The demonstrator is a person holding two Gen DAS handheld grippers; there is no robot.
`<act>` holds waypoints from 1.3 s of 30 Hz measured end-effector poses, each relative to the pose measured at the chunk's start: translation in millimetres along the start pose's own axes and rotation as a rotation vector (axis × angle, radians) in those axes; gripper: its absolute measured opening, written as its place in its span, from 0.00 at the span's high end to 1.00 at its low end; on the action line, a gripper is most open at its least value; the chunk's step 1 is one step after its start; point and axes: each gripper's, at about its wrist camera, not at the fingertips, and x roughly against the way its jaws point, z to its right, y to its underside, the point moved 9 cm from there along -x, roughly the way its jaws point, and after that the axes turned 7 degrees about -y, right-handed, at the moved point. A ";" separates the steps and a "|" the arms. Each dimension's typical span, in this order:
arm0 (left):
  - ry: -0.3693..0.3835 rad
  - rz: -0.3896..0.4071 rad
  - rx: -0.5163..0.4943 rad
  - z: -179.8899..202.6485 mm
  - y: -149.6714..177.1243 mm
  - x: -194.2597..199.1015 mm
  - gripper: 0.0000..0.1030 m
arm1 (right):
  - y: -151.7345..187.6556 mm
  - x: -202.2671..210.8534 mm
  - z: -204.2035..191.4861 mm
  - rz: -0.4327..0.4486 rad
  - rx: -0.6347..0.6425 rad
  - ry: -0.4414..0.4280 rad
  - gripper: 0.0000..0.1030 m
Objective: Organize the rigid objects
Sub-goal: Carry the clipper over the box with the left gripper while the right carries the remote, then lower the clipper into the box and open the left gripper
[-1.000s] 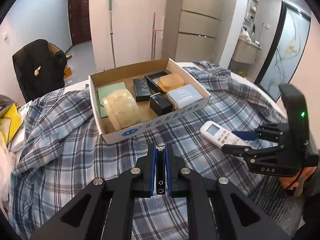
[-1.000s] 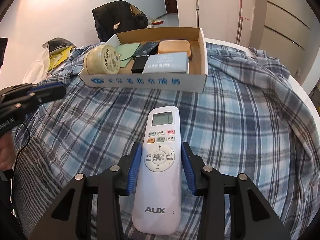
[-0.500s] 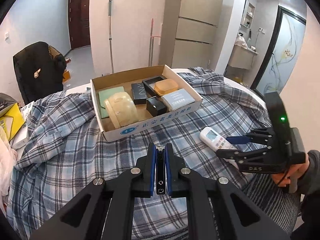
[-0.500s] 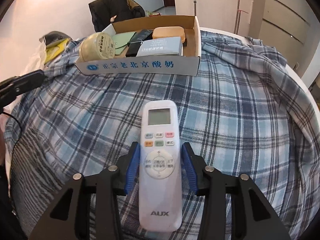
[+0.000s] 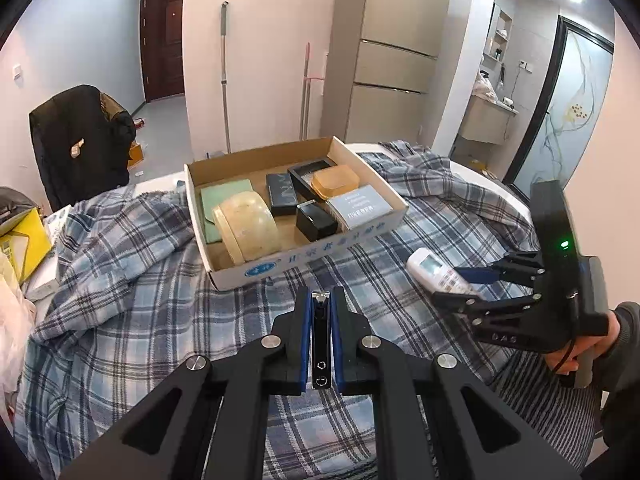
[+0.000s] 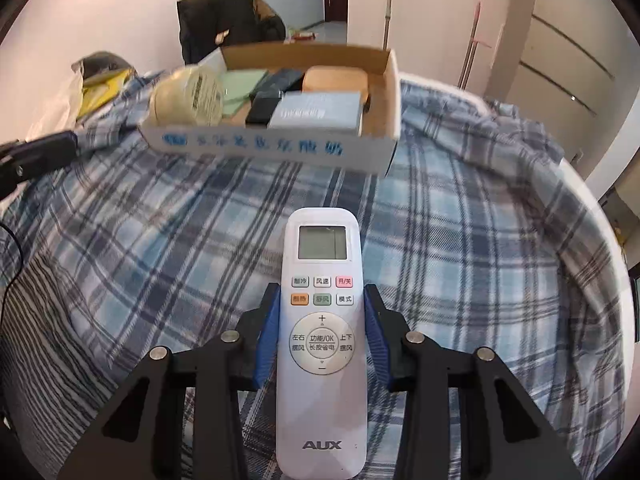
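Observation:
My left gripper (image 5: 320,300) is shut on a black and silver nail clipper (image 5: 320,340) and holds it above the plaid cloth, in front of the cardboard box (image 5: 260,270). My right gripper (image 6: 322,296) is shut on a white AUX remote control (image 6: 322,344), lifted above the cloth. The remote also shows in the left wrist view (image 5: 440,274), held by the right gripper (image 5: 466,286) to the right of the box. The box (image 6: 276,146) holds a round cream tub (image 5: 250,228), a green card, black boxes, an orange case and a grey-blue booklet.
A blue plaid cloth (image 6: 460,240) covers the round table. A black jacket on a chair (image 5: 76,140) stands at the back left. Yellow bags (image 5: 20,240) lie at the left edge. Mop poles (image 5: 224,72) lean on the far wall.
Both grippers have pulled back and risen from the cloth. The remote, earlier lying on the cloth between the right fingers, is now lifted. The nail clipper stays gripped.

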 end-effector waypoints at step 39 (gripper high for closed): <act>-0.048 0.054 0.319 -38.2 -107.2 -89.9 0.90 | -170.9 -74.2 30.3 0.095 -0.203 -0.063 0.62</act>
